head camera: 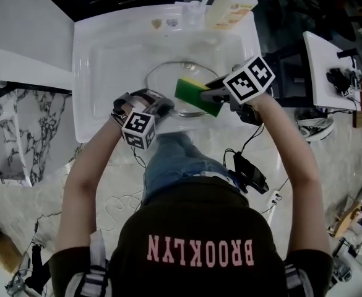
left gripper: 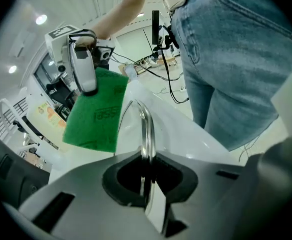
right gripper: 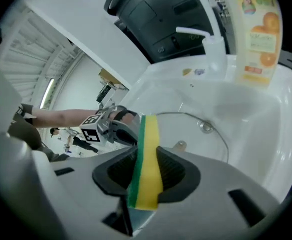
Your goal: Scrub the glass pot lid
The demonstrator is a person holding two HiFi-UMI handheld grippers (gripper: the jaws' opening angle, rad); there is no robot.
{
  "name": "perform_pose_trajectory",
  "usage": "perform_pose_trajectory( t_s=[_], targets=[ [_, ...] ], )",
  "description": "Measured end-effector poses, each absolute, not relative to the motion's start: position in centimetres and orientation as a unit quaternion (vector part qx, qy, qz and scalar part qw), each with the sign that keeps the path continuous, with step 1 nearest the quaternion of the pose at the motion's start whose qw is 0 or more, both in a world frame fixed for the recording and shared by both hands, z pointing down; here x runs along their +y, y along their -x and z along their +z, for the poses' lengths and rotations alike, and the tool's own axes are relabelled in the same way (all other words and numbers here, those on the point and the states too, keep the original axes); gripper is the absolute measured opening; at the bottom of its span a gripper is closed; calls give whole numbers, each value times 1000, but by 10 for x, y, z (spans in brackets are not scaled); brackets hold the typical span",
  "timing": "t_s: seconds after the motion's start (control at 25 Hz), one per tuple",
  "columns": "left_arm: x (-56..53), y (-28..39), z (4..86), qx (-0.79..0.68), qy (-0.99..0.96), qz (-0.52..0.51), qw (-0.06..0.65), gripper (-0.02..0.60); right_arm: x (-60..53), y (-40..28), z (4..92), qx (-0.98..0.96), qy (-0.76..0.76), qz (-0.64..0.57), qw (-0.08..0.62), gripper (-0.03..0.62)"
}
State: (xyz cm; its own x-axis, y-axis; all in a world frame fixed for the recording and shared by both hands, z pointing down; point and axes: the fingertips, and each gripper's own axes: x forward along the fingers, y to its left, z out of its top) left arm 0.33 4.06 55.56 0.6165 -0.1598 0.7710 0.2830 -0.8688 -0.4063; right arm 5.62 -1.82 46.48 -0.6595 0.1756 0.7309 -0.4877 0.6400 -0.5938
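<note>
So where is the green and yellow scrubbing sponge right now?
The green and yellow sponge is clamped in the right gripper, centre-right in the head view, over the clear glass pot lid that the left gripper holds in the white sink.

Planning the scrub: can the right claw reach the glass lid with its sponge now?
Likely yes: the right claw, shut on the sponge, is next to the lid that the left claw grips by the rim; nothing stands between.

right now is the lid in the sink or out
In: the glass lid sits inside the sink, left gripper shut on its rim.
</note>
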Motion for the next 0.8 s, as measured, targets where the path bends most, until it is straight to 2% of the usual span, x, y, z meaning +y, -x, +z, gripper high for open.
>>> perform_pose_trajectory(
  t_s=[0.28,0.8],
  targets=[
    [34,-5,556,-41,863,-436,252,23,-6,-47,482,-768,-4,455,451,104],
    [41,-4,556,-42,863,-434,256,23,-3,-75,503,-731,59,370,570,100]
  ],
)
